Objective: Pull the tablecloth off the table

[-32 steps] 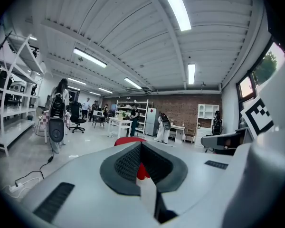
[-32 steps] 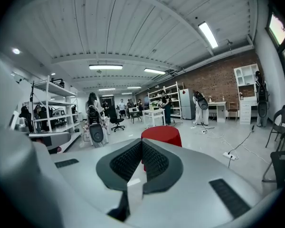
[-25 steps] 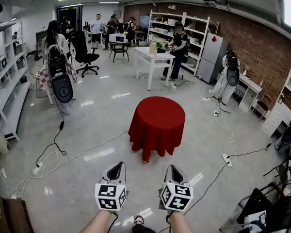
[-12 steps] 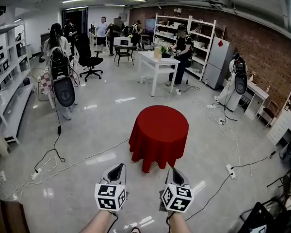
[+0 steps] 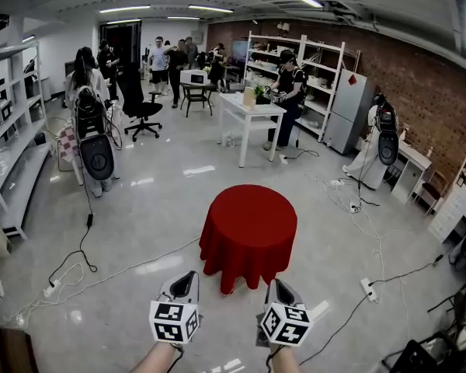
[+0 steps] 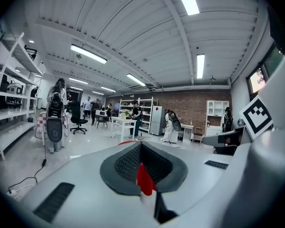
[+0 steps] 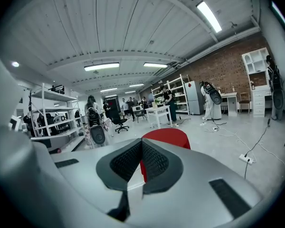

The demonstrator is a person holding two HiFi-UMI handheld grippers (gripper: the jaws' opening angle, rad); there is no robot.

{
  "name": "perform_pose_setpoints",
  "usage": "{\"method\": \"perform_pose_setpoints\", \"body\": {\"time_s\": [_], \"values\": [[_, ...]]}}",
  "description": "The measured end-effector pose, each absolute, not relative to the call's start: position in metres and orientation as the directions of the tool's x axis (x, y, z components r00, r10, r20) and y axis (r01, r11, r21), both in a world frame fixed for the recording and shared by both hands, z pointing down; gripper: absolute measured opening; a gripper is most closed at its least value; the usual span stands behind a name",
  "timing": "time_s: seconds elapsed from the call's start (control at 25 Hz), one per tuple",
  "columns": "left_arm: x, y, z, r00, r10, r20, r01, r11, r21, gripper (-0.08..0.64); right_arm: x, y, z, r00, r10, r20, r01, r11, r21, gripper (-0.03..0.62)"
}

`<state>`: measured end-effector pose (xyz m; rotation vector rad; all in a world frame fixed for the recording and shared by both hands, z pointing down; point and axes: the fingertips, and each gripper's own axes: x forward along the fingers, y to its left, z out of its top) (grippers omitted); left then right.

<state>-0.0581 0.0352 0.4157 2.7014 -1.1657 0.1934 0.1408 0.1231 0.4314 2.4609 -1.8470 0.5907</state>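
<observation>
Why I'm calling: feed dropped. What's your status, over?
Left gripper, right gripper: jaws shut, empty. Red tablecloth ahead, draped, untouched. Bare floor between; power strip off right.

White table (image 5: 252,106) w/ person (image 5: 287,84) beside (office chair (image 5: 133,88) well apart)

Two matching tools are being shown, the left tool (image 5: 188,277) and the right tool (image 5: 279,287), each being formed from smooth light-grey shells that are being narrowed toward a dark tip. In the gripper views the jaws are being lined with black pads (image 6: 126,164), which are being textured with a fine ribbed grid, and dark ribbed rectangular insets (image 7: 229,198) are being set into the grey housing. A white cube (image 5: 175,322) is being carried behind each tool, its faces being printed with black square markers. A thin dark cord (image 5: 175,355) is being seen beside each forearm (image 5: 157,358).
</observation>
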Motion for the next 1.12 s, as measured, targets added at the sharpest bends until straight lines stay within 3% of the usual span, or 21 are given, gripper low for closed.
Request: {"method": "perform_pose_setpoints", "body": {"time_s": [0.4,1.12], "values": [[-0.054,0.032,0.422,0.656,-0.719,0.229,-0.752,-0.647,0.125,0.015,0.140,0.119,0.442,0.173,-0.922,0.347,-0.937,-0.262,-0.230,0.025],[0.003,-0.048,0.416,0.715,-0.675,0.182,-0.699,-0.701,0.141,0.015,0.197,0.058,0.430,0.261,-0.913,0.314,-0.924,-0.331,-0.194,0.025]]}}
